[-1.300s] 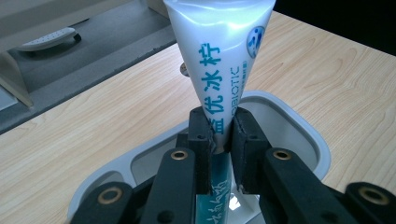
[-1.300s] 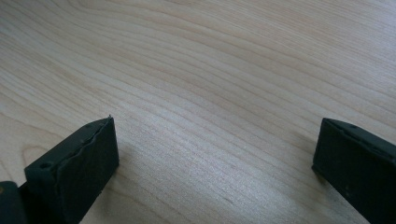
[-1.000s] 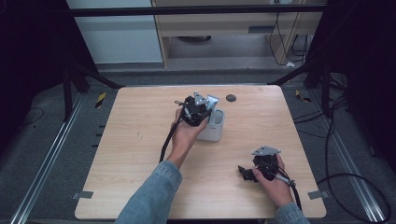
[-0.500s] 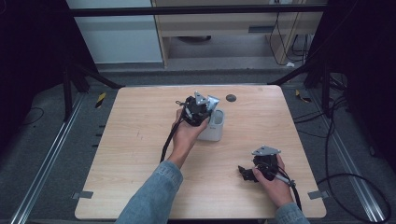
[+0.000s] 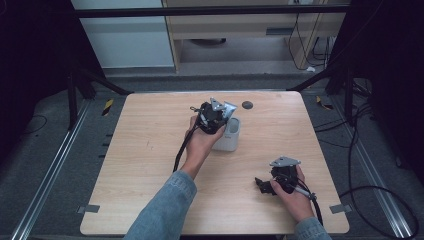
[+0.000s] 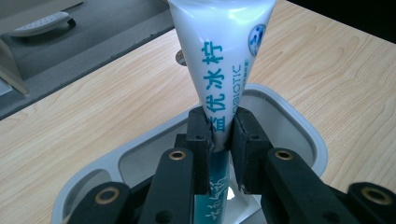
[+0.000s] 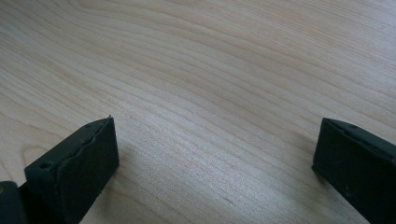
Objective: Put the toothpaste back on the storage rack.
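A white toothpaste tube (image 6: pixel 219 60) is being clamped by the left hand-held gripper (image 6: pixel 219 135) above a grey holder (image 6: pixel 299 121) on the worktop (image 5: pixel 150 150); the right hand-held gripper (image 7: pixel 215 154) is being rested wide open, nothing between.

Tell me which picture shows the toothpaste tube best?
The left gripper view: the white toothpaste tube stands close up, blue lettering clear, pinched by the left gripper above the grey holder. In the high view its end is a small pale shape behind that gripper.
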Demonstrator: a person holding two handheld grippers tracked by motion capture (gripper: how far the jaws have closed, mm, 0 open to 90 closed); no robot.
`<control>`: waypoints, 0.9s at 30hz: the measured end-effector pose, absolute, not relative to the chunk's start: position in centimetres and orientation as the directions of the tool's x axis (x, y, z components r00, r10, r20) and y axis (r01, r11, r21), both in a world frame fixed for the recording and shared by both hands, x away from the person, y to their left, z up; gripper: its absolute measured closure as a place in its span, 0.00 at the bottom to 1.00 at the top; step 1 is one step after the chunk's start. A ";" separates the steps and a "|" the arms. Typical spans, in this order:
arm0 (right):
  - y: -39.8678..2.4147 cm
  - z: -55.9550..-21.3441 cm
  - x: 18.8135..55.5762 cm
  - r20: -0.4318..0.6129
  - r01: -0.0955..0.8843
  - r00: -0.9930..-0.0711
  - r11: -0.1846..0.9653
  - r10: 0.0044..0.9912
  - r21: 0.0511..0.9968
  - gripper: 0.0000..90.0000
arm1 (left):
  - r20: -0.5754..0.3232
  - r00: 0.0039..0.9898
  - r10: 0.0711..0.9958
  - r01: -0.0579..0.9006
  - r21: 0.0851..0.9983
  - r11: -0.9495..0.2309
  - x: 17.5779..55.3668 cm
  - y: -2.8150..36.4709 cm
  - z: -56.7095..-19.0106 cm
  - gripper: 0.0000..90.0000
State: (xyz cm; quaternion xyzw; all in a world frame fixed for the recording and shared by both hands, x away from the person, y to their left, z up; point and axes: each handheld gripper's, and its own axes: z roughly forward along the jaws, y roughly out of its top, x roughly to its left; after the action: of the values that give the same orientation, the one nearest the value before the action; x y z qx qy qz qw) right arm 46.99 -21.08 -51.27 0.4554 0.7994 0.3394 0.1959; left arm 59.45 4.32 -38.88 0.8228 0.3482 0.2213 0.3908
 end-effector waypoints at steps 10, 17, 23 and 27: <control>-21.1 -51.3 47.0 -0.004 0.596 -0.509 0.355 0.861 0.720 0.00 | 0.084 0.660 0.747 0.392 0.809 -0.437 58.8 4.4 -38.9 0.77; -21.1 -51.3 47.0 -0.004 0.596 -0.509 0.355 0.861 0.720 0.00 | 0.092 0.657 0.748 0.384 0.814 -0.437 58.5 4.9 -38.7 0.74; -21.1 -51.3 47.0 -0.003 0.596 -0.509 0.355 0.861 0.720 0.00 | 0.083 0.660 0.747 0.378 0.822 -0.425 58.3 5.3 -38.4 0.72; -21.1 -51.3 47.0 -0.003 0.596 -0.508 0.355 0.861 0.721 0.00 | 0.085 0.660 0.746 0.374 0.825 -0.424 58.1 5.3 -38.3 0.70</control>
State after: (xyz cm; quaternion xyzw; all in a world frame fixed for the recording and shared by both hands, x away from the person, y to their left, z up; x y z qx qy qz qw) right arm 46.99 -21.08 -51.26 0.4556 0.7995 0.3392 0.1954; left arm 58.10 5.34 -38.25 0.8128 0.3445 0.2265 0.4115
